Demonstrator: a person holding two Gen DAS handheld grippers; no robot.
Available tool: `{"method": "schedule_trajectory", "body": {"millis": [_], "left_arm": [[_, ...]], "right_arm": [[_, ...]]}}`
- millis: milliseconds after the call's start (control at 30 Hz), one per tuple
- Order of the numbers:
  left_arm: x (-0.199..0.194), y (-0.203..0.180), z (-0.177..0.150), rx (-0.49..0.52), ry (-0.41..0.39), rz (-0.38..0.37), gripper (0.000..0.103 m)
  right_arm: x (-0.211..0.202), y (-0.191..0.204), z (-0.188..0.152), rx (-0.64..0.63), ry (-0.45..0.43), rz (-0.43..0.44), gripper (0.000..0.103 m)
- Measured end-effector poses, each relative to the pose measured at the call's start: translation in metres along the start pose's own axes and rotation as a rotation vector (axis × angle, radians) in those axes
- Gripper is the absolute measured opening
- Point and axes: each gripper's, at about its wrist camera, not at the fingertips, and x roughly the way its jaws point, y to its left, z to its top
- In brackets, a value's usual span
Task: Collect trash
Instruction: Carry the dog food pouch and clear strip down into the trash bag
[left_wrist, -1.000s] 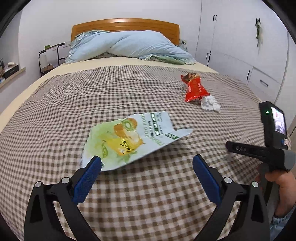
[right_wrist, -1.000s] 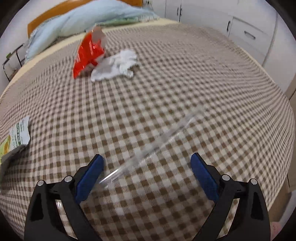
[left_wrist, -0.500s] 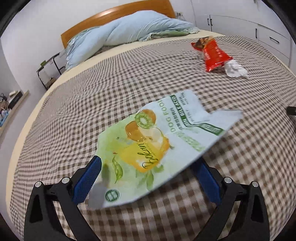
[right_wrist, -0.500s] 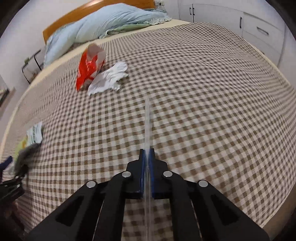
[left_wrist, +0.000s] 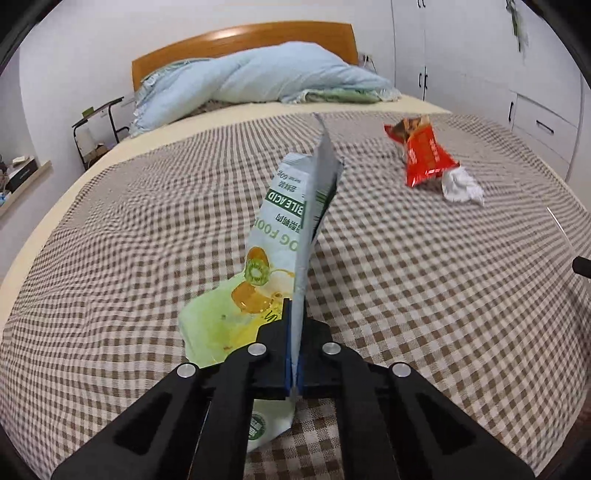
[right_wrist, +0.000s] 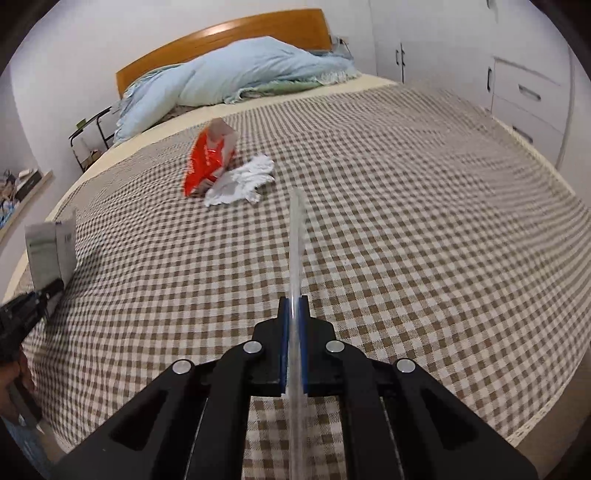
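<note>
My left gripper (left_wrist: 293, 321) is shut on a green and white dog food pouch (left_wrist: 288, 236), which stands up edge-on above the checked bedspread. The pouch also shows at the left of the right wrist view (right_wrist: 50, 254). My right gripper (right_wrist: 293, 314) is shut on a clear plastic straw wrapper (right_wrist: 297, 236) that sticks out forward above the bed. A red snack wrapper (left_wrist: 423, 155) and a crumpled white tissue (left_wrist: 461, 184) lie together on the bed further back; they also show in the right wrist view as the wrapper (right_wrist: 207, 162) and the tissue (right_wrist: 243, 181).
The brown checked bedspread (left_wrist: 424, 295) covers the bed. A light blue quilt (left_wrist: 258, 81) is piled at the wooden headboard (left_wrist: 240, 40). White wardrobes and drawers (right_wrist: 524, 88) stand on the right, a black metal rack (left_wrist: 96, 129) on the left.
My left gripper has shut on the dog food pouch and lifted it upright. My right gripper shut on the clear wrapper half a second ago and still holds it, raised a little.
</note>
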Motion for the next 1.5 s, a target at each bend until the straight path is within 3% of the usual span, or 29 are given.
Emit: {"method": "schedule_trajectory", "body": {"millis": [500, 833, 1167, 1500], "left_arm": [[-0.065, -0.011, 0.002, -0.027, -0.176, -0.010, 0.000], [-0.112, -0.024, -0.011, -0.062, -0.259, -0.063, 0.000], [-0.137, -0.037, -0.037, -0.090, -0.260, -0.146, 0.000], [-0.165, -0.052, -0.055, -0.089, -0.296, -0.176, 0.000]], "right_arm": [[-0.038, 0.009, -0.008, -0.047, -0.095, 0.016, 0.005], [-0.064, 0.007, -0.018, -0.076, -0.130, 0.033, 0.005], [-0.090, 0.009, -0.040, -0.114, -0.153, 0.065, 0.005], [-0.118, 0.008, -0.061, -0.118, -0.173, 0.119, 0.005]]}}
